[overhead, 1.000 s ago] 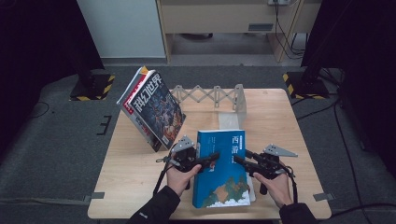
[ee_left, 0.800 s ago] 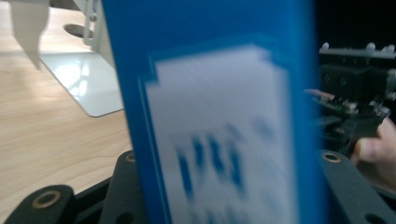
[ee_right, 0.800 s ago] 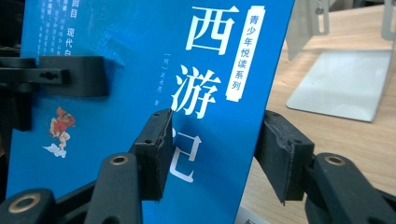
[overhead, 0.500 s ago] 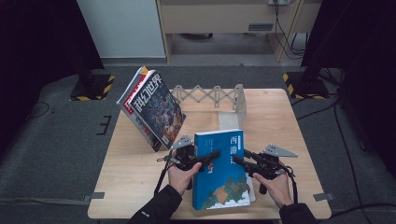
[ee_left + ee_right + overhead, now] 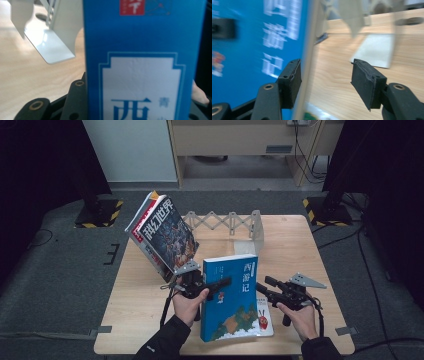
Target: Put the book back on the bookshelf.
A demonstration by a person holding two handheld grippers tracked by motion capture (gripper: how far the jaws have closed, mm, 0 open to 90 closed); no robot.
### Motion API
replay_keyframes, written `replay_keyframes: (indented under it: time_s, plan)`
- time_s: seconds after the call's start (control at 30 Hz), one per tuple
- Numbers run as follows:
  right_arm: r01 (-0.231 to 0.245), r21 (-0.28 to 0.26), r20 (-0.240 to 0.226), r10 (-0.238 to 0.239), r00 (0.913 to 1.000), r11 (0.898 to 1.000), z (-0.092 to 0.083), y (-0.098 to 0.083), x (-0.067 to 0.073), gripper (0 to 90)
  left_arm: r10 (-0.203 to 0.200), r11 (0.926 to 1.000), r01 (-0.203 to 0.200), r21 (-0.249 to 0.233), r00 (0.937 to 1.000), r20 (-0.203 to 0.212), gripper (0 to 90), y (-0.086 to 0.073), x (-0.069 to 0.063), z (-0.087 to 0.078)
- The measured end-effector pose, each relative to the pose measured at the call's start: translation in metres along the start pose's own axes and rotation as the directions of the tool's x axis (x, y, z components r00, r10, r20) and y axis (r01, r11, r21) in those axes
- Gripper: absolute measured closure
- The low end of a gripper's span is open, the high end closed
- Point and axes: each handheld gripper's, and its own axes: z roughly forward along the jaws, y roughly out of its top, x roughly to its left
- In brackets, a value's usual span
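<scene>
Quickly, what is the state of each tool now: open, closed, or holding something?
Left tool: closed on the blue book, raising it.
Right tool: open, just widened; the book's edge stands between its jaws, not clamped.

I'm seeing a light wooden square table (image 5: pixel 320 250) on grey carpet floor (image 5: pixel 60 285). At twelve o'clock stands a beige wooden cabinet (image 5: pixel 240 140), a pale grey wall panel (image 5: pixel 130 150) at eleven. Black curtains (image 5: pixel 40 165) darken nine and three. Yellow-black striped stand bases (image 5: pixel 97 212) sit at ten and two.

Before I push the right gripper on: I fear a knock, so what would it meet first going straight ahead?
Probably the white bookend standing on the table; the right gripper has its jaws apart beside the blue book, though depth is unclear.
</scene>
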Motion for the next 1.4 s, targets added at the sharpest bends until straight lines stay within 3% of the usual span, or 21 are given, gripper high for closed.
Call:
replay_keyframes:
  time_s: [0.1,0.2,0.3,0.4,0.57,0.7,0.87,0.93,0.97,1.03,1.17,1.4]
  plan:
    - [0.032,0.041,0.077,-0.035,0.9964,0.999,-0.003,-0.002,-0.009,38.8,0.021,0.9994,-0.021,-0.026,0.9997,-0.016,60.0,0.007,-0.001,-0.009]
    - [0.051,0.096,0.164,-0.066,0.9842,0.994,-0.005,-0.006,-0.017,36.3,0.043,0.9982,-0.045,-0.041,0.9986,-0.031,59.9,0.013,-0.002,-0.017]
    - [0.067,0.168,0.238,-0.107,0.9655,0.983,-0.005,-0.009,-0.024,31.4,0.079,0.9957,-0.082,-0.044,0.9953,-0.055,59.9,0.019,-0.005,-0.024]
    - [0.1,0.244,0.309,-0.175,0.9348,0.965,-0.008,-0.012,-0.032,27.9,0.101,0.9931,-0.105,-0.052,0.9918,-0.079,59.9,0.025,-0.007,-0.031]
    - [0.073,0.308,0.355,-0.185,0.9161,0.949,-0.012,-0.015,-0.046,19.4,0.123,0.9879,-0.134,-0.078,0.9829,-0.137,59.9,0.035,-0.005,-0.047]
    - [0.043,0.391,0.395,-0.21,0.8945,0.919,-0.015,-0.022,-0.059,19.0,0.136,0.9837,-0.155,-0.091,0.9722,-0.19,59.8,0.041,0.0,-0.059]
    - [0.013,0.391,0.412,-0.188,0.8918,0.92,-0.02,-0.025,-0.068,18.3,0.133,0.9814,-0.162,-0.103,0.961,-0.243,59.8,0.046,0.008,-0.073]
    - [0.009,0.403,0.412,-0.19,0.8914,0.915,-0.02,-0.026,-0.07,17.5,0.121,0.981,-0.155,-0.117,0.9587,-0.257,59.9,0.048,0.01,-0.078]
    - [0.011,0.414,0.41,-0.197,0.8902,0.91,-0.021,-0.027,-0.071,16.9,0.12,0.9795,-0.158,-0.124,0.9552,-0.27,59.9,0.05,0.011,-0.081]
    - [0.013,0.405,0.419,-0.198,0.8864,0.914,-0.02,-0.028,-0.072,16.0,0.129,0.9764,-0.172,-0.131,0.9487,-0.289,59.8,0.053,0.012,-0.085]
    - [0.038,0.407,0.417,-0.223,0.881,0.913,-0.018,-0.032,-0.071,9.1,0.138,0.9696,-0.194,-0.149,0.9362,-0.323,59.8,0.061,0.012,-0.091]
    - [0.041,0.399,0.423,-0.223,0.8781,0.916,-0.016,-0.033,-0.071,6.6,0.132,0.9667,-0.198,-0.163,0.9301,-0.343,59.9,0.072,0.018,-0.089]
